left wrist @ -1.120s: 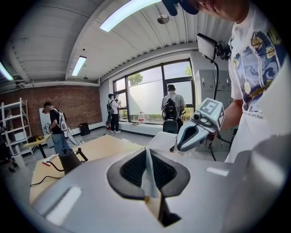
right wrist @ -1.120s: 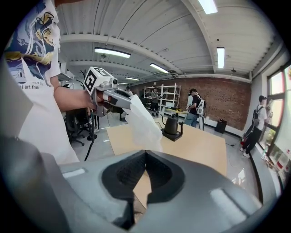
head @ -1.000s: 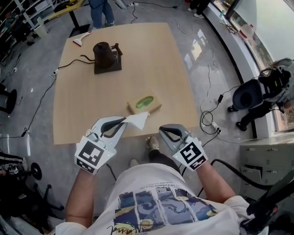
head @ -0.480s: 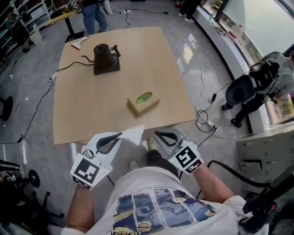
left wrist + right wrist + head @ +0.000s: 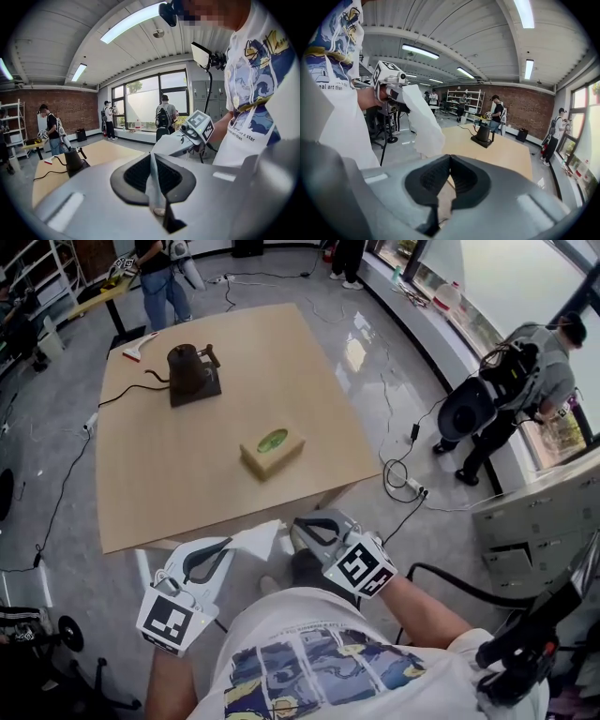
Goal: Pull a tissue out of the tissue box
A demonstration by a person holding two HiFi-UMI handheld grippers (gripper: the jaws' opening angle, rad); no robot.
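The left gripper's point(image 5: 151, 155) fingers point(image 5: 135, 174) are closed on the tissue point(image 5: 154, 186), which shows as a thin sheet pinched edge-on between the dark pads. In the head view the tissue stands out past the fingertips as a white sheet, just left of the right gripper point(image 5: 298, 526). The right gripper view shows the same sheet hanging in the upper left of the frame.

The right gripper's fingers point(image 5: 427, 180) are closed tip to tip with nothing between them.

In the head view both grippers sit low in the frame, close together in front of the person's shirt point(image 5: 319, 662). They are below the near edge of the tabletop point(image 5: 150, 488) and over the grey floor point(image 5: 56, 549).

The box point(image 5: 272, 452) stands on the tabletop near mid-frame, above the grippers and well apart from the tissue, with a green oval on its top.

Further up and to the left, a dark kettle point(image 5: 186, 369) sits on a dark base, and a black cable point(image 5: 127, 390) runs from it off the left edge. A small white tool point(image 5: 138, 345) lies near the far left corner.

Other people stand at the top left point(image 5: 155, 277) and at the right edge point(image 5: 539, 381).
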